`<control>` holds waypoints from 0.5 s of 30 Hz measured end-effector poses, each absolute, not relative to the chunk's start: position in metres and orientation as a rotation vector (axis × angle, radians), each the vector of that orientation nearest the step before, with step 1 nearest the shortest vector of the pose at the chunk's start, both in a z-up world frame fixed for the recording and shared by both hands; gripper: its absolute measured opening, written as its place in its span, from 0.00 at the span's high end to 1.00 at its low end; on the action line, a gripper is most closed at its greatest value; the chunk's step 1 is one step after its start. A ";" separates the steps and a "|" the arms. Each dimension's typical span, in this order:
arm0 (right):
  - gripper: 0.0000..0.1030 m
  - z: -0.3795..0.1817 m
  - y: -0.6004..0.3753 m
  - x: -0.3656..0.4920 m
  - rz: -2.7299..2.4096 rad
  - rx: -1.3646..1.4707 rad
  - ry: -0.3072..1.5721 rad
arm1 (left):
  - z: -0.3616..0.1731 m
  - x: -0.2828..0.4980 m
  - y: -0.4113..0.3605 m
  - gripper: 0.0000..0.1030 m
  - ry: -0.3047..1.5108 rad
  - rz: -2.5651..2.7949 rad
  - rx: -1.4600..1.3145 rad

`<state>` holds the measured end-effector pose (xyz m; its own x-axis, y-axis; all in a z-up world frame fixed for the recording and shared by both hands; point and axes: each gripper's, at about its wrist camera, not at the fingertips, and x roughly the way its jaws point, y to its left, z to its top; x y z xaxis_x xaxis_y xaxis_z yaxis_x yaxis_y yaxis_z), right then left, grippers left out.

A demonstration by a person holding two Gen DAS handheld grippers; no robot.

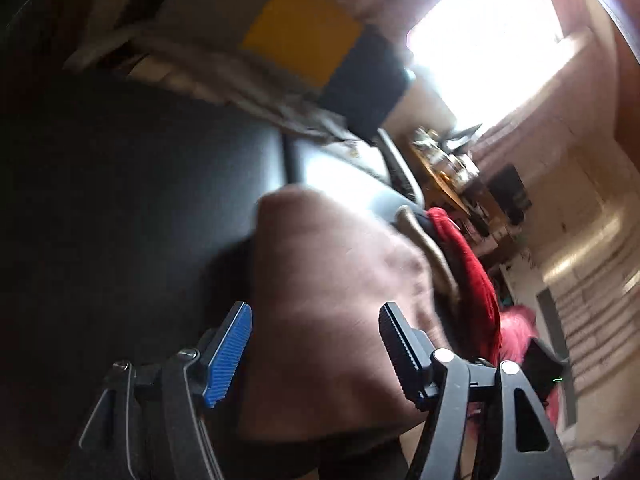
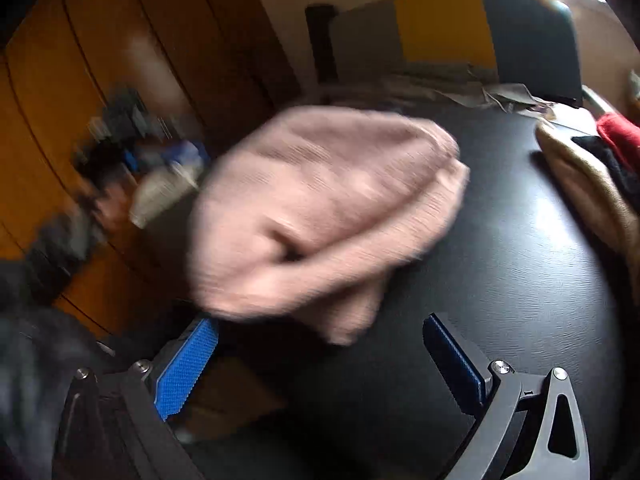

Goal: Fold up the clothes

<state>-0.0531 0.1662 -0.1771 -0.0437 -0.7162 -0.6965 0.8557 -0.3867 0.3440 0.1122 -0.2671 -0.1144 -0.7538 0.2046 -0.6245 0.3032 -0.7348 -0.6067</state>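
Observation:
A pale pink knitted garment lies bunched on the black table, blurred by motion. In the left wrist view the same pink garment fills the space ahead of the fingers. My left gripper stands open, its blue-padded fingers on either side of the cloth's near end without pinching it. My right gripper is also open, just below the garment's lower edge, with nothing held between its pads.
A pile of other clothes, tan, black and red, sits at the table's right side. Yellow and dark cushions lie beyond the far edge. Wooden cabinets stand to the left. A bright window glares.

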 end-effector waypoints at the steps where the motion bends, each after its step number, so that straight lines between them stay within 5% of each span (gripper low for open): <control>1: 0.00 -0.179 0.161 -0.050 -1.697 1.019 0.173 | -0.124 0.117 -0.264 0.36 1.132 -2.650 1.078; 11: 0.00 -0.198 0.108 -0.023 -1.645 1.200 -0.058 | -0.126 0.084 -0.199 0.35 0.769 -2.917 1.035; 15: 0.00 -0.206 0.088 -0.012 -1.619 1.265 -0.152 | -0.149 0.051 -0.153 0.32 0.378 -2.924 1.260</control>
<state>-0.0119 0.0878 -0.2056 0.0840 -0.7601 -0.6443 0.6269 -0.4623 0.6271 0.0515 -0.1532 -0.1492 -0.6896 0.1514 -0.7082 0.0336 -0.9702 -0.2402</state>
